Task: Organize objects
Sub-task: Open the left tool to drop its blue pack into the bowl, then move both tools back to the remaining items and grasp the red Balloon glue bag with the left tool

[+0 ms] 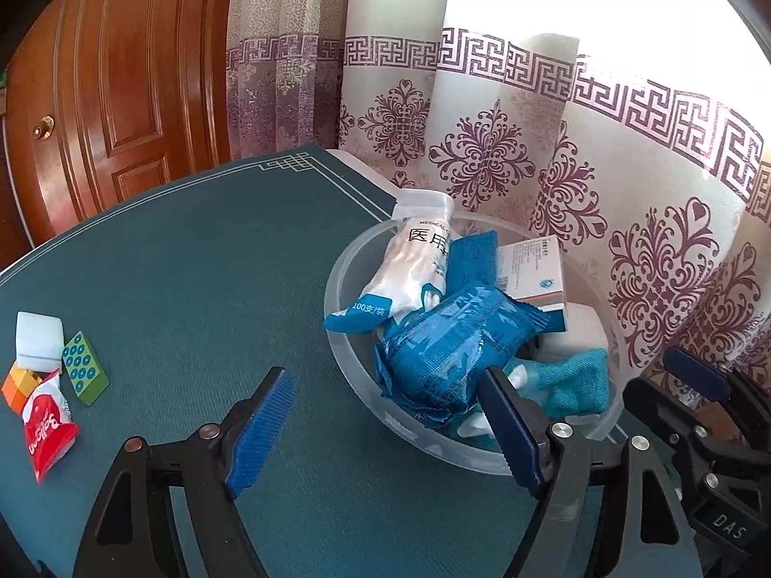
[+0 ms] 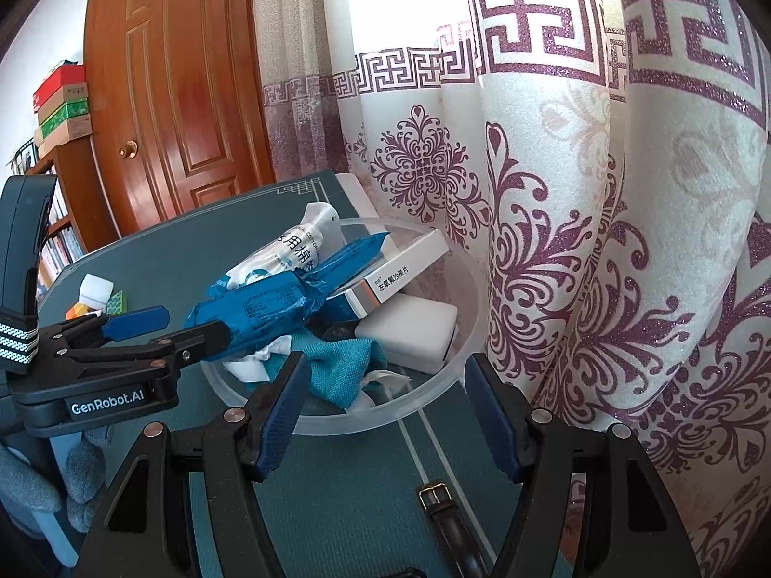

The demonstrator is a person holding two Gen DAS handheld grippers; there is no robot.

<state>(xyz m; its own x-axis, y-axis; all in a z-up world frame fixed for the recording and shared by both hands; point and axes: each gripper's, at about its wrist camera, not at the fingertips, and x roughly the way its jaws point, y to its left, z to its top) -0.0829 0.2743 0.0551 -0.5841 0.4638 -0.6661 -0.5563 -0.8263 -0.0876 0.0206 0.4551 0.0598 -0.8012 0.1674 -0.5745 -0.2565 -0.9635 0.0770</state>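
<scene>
The left gripper [image 1: 385, 426] hangs over the near rim of a clear plastic bowl [image 1: 347, 366], its 2 blue-padded fingers [image 1: 260, 433] spread wide with nothing between them. One finger sits above the green tablecloth [image 1: 192, 265], the other over the bowl's contents. The right gripper [image 2: 385, 416] is likewise parted and empty, poised at the bowl's near edge on the curtain side, its fingers [image 2: 282, 416] straddling the rim.

Inside the bowl, a blue foil packet [image 1: 448, 351] lies on top of the pile, its end resting just beyond the left gripper's inner finger. Behind it leans a white bag of cotton swabs [image 1: 414, 265] with a blue base, propped against the far rim. A white medicine box [image 1: 535, 269] lies slanted beside it, above a white block [image 2: 409, 332] on the bowl's floor. A teal cloth [image 1: 564, 380] is bunched at the near side of the bowl.

Well apart from the bowl, on the door side of the table, sits a small cluster: a white block [image 1: 38, 339], a green dotted block [image 1: 84, 368], an orange cube [image 1: 19, 385] and a red candy wrapper [image 1: 48, 426], all touching or just beside one another. A brown strap with a brass buckle [image 2: 445, 505] lies on the cloth below the right gripper. A patterned curtain [image 1: 530, 144] hangs behind the table, next to a wooden door [image 1: 120, 96].
</scene>
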